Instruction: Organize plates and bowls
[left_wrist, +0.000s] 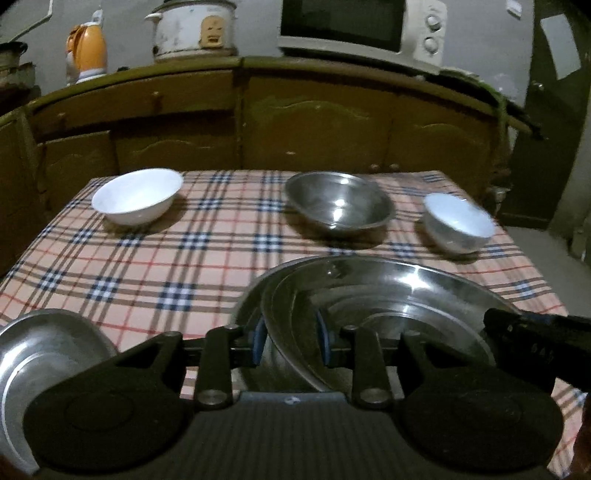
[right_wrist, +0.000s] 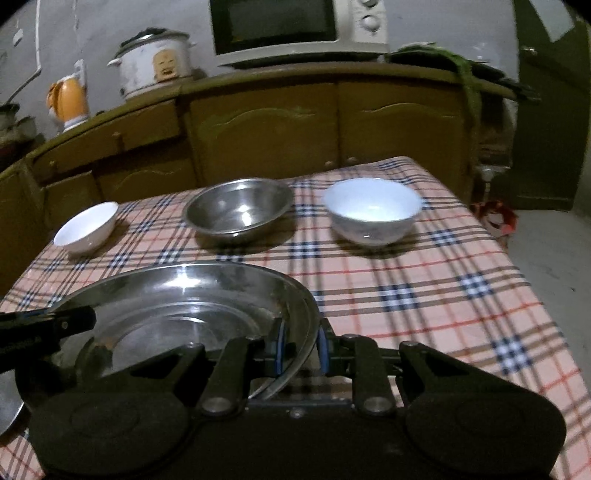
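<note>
Two shiny nested steel plates are clamped at opposite rims by both nearly closed tools.

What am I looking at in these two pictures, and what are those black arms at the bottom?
Each picture comes from a camera mounted on a hand-held claw, looking forward along its two fingers. The black arms are the claw's linkages.

The left claw and right claw each pinch opposite rims of the same wide shiny steel plates, which look like two stacked, over the pink checked tablecloth.

Farther back stand a white ceramic bowl, a deep steel bowl and a second white bowl. Another steel plate sits at the left view's lower left edge.
</note>
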